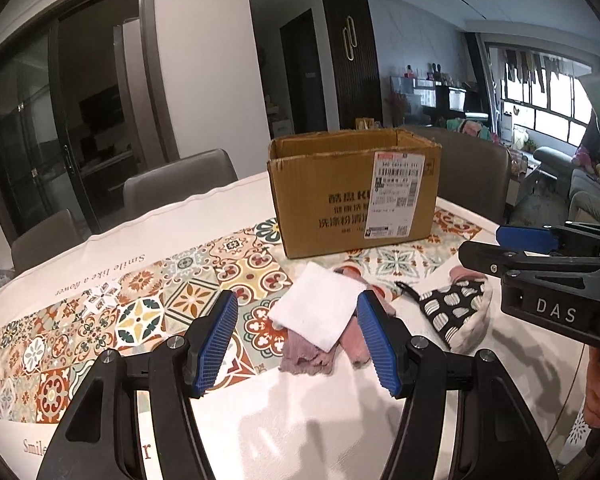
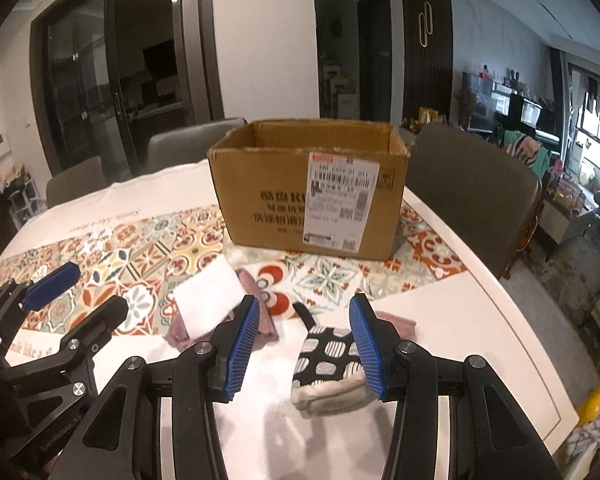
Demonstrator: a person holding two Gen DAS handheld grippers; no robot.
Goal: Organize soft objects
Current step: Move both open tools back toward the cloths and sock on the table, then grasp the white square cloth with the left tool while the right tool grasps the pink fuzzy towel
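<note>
Left gripper (image 1: 298,342): fingers wide apart, empty, above white folded cloth (image 1: 315,310) on pink cloths (image 1: 354,343). Right gripper (image 2: 304,346): fingers wide apart, empty, over black-and-white patterned pouch (image 2: 327,354). Cardboard box (image 2: 300,196): open, behind them, on table (image 2: 460,340).

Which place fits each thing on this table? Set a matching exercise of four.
Things:
1. cardboard box
2. white cloth
3. black-and-white patterned mitt
4. left hand-held gripper

Places:
A. before the right hand-held gripper
B. on top of the pink cloths
C. open, above the white cloth
D. at the far end of the tiled runner

Pairs: 1-D, 2-B, 3-A, 4-C
</note>
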